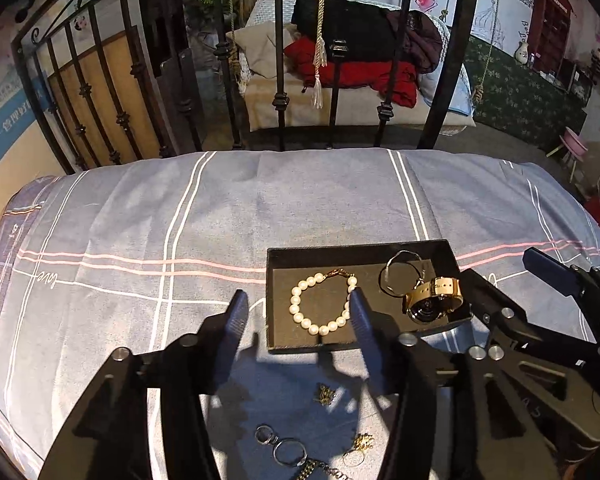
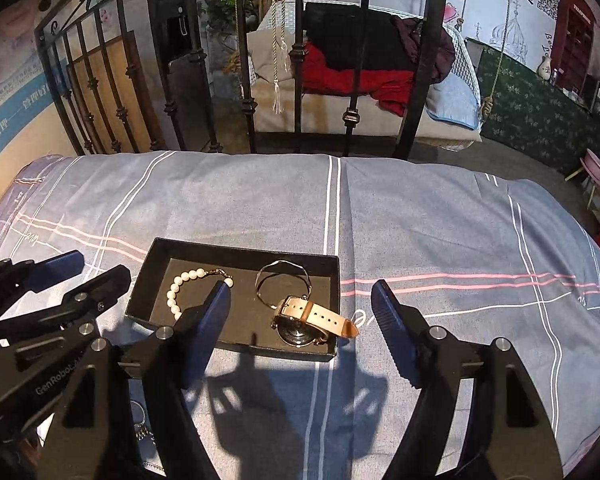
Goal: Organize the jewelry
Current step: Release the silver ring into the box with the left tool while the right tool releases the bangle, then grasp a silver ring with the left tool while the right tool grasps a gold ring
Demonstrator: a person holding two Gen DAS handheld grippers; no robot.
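Left gripper [image 1: 298, 310] hangs with jaws spread wide and holding nothing, low over the near edge of the shallow black rectangular tray [image 1: 274, 256]; right gripper [image 2: 300, 308] likewise wide and empty, just beside it, tips over the tray's near rim. Both work above the grey-blue cotton bedspread with white and pink stripe lines [image 1: 140, 220], soft and slightly rumpled, so anything resting on it sits in shallow folds. Tray has stiff low walls and a matte dark felt-like floor. Inside it: a round-faced watch with a tan leather strap [image 2: 312, 316], lying at the near right corner with the strap end poking over the rim; a thin silver wire bangle [image 2: 284, 284], leaning against the watch; and a white pearl bracelet with a small gold clasp [image 1: 324, 304], laid in an open loop on the left half. Loose on the cloth nearer the camera: a linked cluster of silver rings [image 1: 280, 446], a gold chain [image 1: 320, 470] partly cut off by the frame edge, and two small gold ornaments, [image 1: 326, 394] and [image 1: 362, 444]. Judging by this, sorting is partway; the small pieces are likely next. Advice: come straight down, pinch at the thickest part of each piece, avoid catching fabric, lift clear, and set down in bare felt without nudging the pearls.
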